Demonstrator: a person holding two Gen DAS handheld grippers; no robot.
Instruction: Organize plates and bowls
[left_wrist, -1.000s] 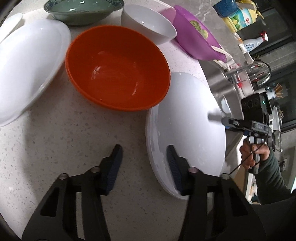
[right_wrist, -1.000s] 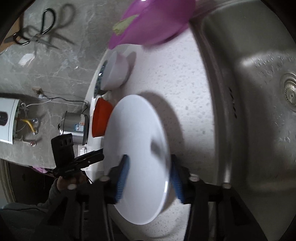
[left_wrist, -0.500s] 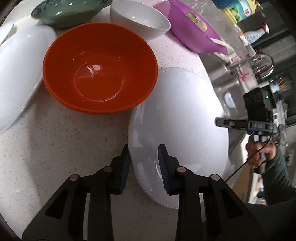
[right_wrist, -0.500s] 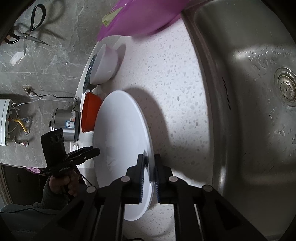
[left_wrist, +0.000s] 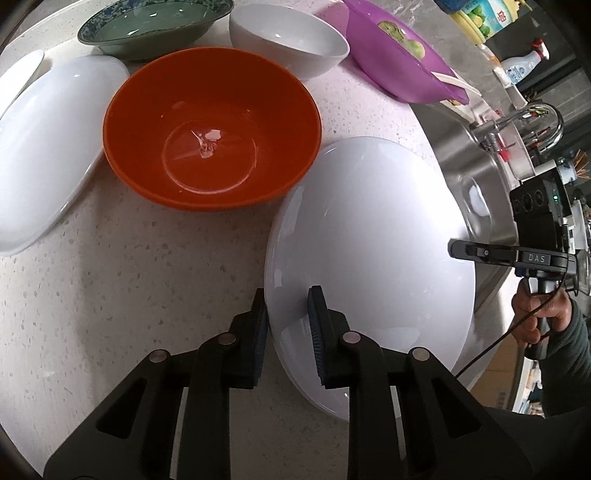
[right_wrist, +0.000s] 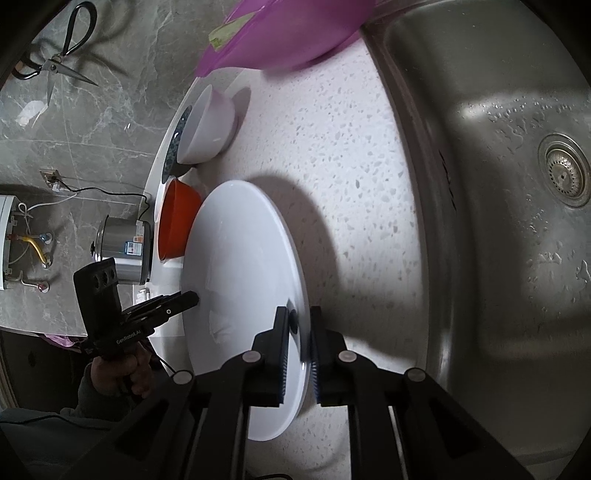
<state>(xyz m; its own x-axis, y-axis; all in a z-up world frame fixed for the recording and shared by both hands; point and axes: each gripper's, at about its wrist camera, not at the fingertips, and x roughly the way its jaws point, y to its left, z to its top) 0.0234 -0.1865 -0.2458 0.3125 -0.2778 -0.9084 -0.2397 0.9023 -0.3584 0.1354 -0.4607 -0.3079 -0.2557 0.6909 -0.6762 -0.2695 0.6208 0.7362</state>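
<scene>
A round white plate (left_wrist: 373, 251) is held off the speckled counter, between both grippers. My left gripper (left_wrist: 287, 325) is shut on its near rim. My right gripper (right_wrist: 298, 343) is shut on the opposite rim, and the plate (right_wrist: 240, 280) stands tilted on edge in that view. An orange bowl (left_wrist: 210, 129) sits just beyond the plate, touching its far edge. A white oval dish (left_wrist: 44, 147) lies at the left. A white bowl (left_wrist: 288, 44) and a green patterned bowl (left_wrist: 155, 26) stand at the back. The right gripper (left_wrist: 480, 254) also shows in the left wrist view.
A purple basin (left_wrist: 399, 62) sits at the back right by the steel sink (right_wrist: 498, 184). The faucet (left_wrist: 524, 125) stands beyond it. A steel pot (right_wrist: 125, 251) is left of the counter. Scissors (right_wrist: 55, 55) hang on the marble wall.
Both grippers closed on the white plate's opposite rims. The plate has risen slightly and tilted; the left gripper moved right toward it.
</scene>
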